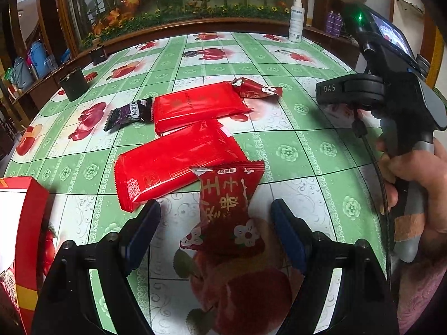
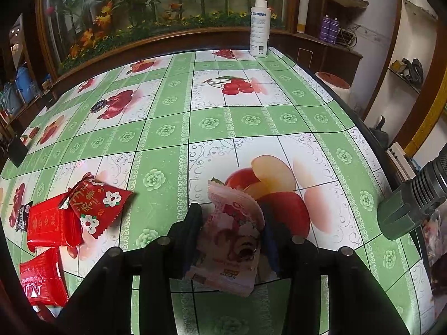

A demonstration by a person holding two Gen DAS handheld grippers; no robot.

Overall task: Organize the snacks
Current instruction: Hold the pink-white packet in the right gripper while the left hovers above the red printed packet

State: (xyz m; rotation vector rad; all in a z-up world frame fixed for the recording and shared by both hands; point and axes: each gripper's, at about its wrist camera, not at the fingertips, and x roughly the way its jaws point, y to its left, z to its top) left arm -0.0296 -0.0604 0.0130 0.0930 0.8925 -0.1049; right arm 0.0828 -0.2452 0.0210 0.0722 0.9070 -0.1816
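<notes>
The left gripper [image 1: 215, 229] stands spread around the dark red flowered snack packet [image 1: 226, 209], whose long axis runs near to far; the right gripper [image 2: 232, 223] pinches a pink printed packet [image 2: 232, 240].

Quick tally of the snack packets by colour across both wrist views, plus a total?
Large plain red packets: 2
Small red packets with white flowers: 2
Dark purple packet: 1
Pink packet between the right claw's fingers: 1
Total: 6
</notes>
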